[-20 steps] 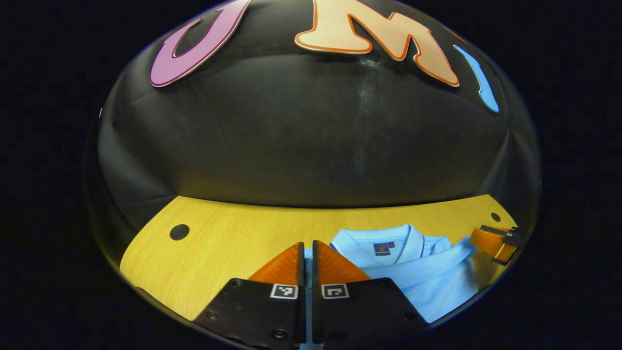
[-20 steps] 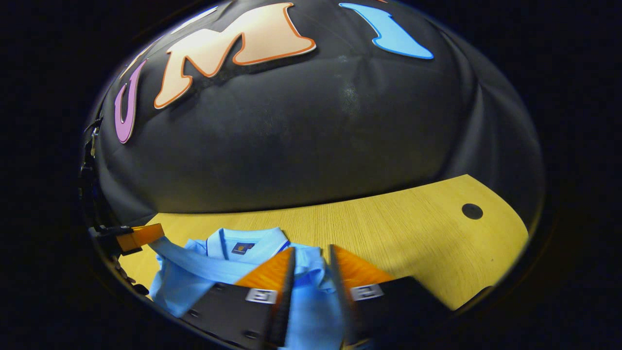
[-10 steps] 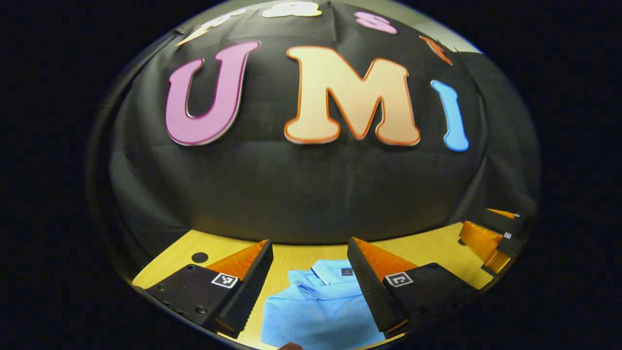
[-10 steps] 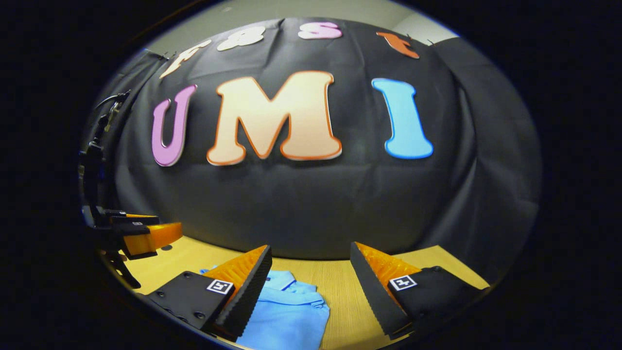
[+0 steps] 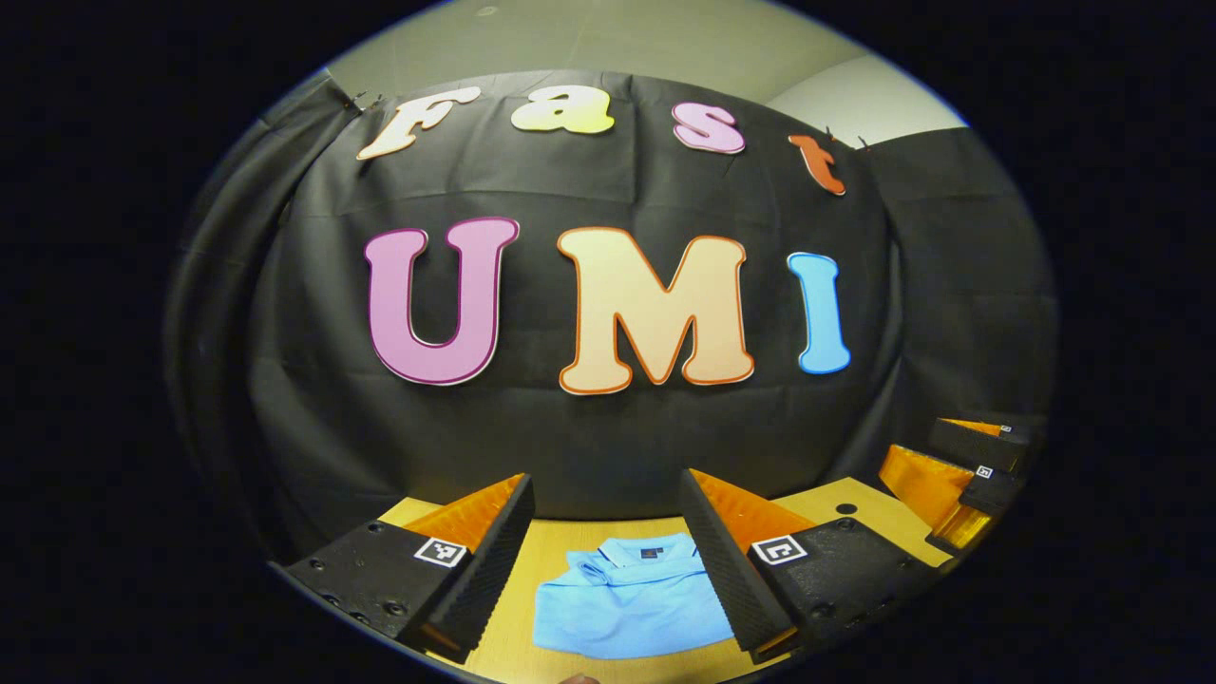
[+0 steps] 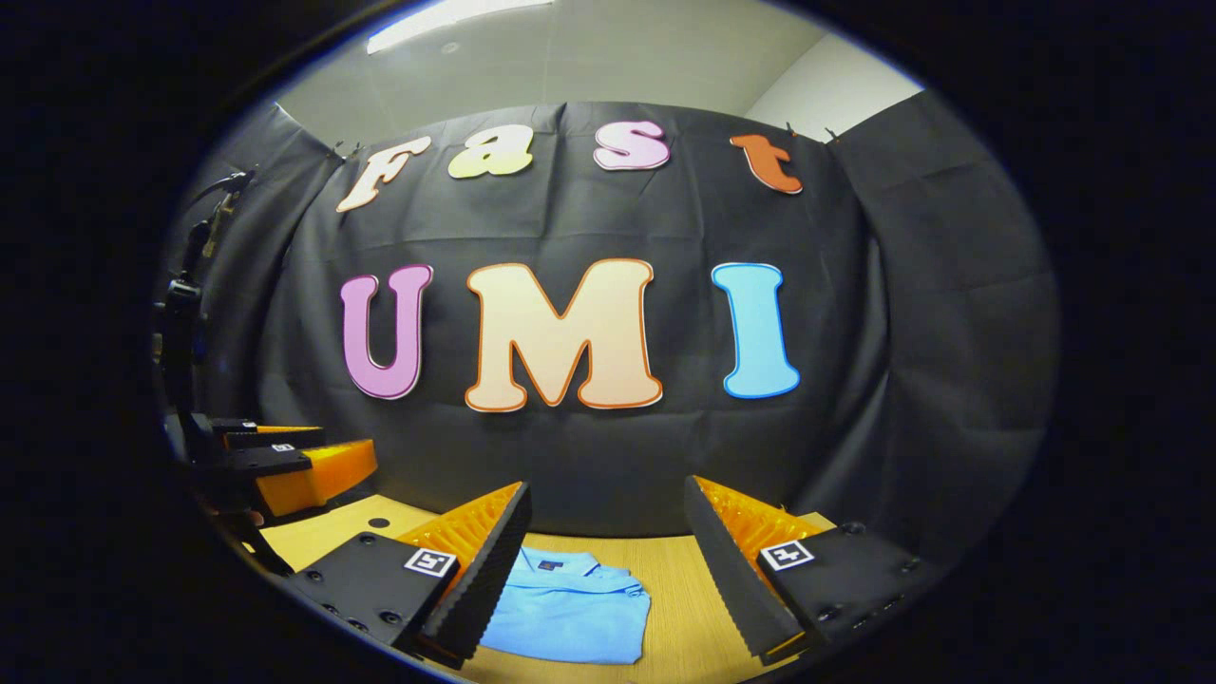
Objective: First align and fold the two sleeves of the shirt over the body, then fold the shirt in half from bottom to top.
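Note:
A light blue polo shirt (image 5: 632,603) lies folded into a compact rectangle on the wooden table (image 5: 551,551), collar toward the wall. My left gripper (image 5: 605,560) hangs open above and in front of it, nothing between its fingers. The right gripper view has the same shirt (image 6: 570,608) low and left of centre, with my right gripper (image 6: 608,560) open above it and holding nothing. The right gripper (image 5: 959,484) appears at the right edge of the left gripper view, and the left gripper (image 6: 285,465) at the left edge of the right gripper view.
The wooden table (image 6: 679,594) runs back to the black cloth wall. Round dark holes sit in the tabletop (image 5: 845,509) (image 6: 379,522) near its far corners. A dark stand with cables (image 6: 185,313) rises at the left edge of the right gripper view.
Both grippers let go of the shirt, opened wide, then rose and drew back from the table. The shirt now lies folded and farther below them.

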{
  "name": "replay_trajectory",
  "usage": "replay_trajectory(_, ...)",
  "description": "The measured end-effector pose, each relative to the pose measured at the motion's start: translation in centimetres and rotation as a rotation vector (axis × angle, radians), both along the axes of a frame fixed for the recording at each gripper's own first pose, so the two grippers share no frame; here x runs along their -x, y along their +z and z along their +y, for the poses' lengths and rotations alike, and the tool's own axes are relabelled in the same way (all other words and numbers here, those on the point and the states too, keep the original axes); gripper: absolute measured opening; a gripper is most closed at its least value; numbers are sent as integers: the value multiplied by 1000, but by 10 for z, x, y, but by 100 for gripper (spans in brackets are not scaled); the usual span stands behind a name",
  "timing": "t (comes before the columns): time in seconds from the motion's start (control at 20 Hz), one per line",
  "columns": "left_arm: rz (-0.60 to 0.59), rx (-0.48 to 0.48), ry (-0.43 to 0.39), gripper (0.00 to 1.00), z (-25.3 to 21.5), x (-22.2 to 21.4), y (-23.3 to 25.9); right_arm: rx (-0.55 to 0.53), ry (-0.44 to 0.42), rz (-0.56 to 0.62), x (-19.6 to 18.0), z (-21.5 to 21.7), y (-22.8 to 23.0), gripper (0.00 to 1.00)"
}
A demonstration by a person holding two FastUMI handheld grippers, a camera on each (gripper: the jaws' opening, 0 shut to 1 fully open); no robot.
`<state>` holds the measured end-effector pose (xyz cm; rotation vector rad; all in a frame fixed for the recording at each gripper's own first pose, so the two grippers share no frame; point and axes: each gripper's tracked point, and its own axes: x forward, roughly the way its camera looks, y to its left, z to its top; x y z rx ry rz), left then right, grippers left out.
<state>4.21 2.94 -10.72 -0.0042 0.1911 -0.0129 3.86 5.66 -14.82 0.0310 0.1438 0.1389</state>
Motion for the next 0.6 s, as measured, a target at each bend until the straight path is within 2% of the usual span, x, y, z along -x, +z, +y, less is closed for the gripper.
replay_trajectory(0.35, 9, -12, -13, 93, 0, 83, 13, 13, 5, -3, 77, 2, 22, 100)
replay_trajectory(0.6, -5, -16, 17, 93, 18, 109, 26, 14, -1, -13, 95, 8, 32, 100)
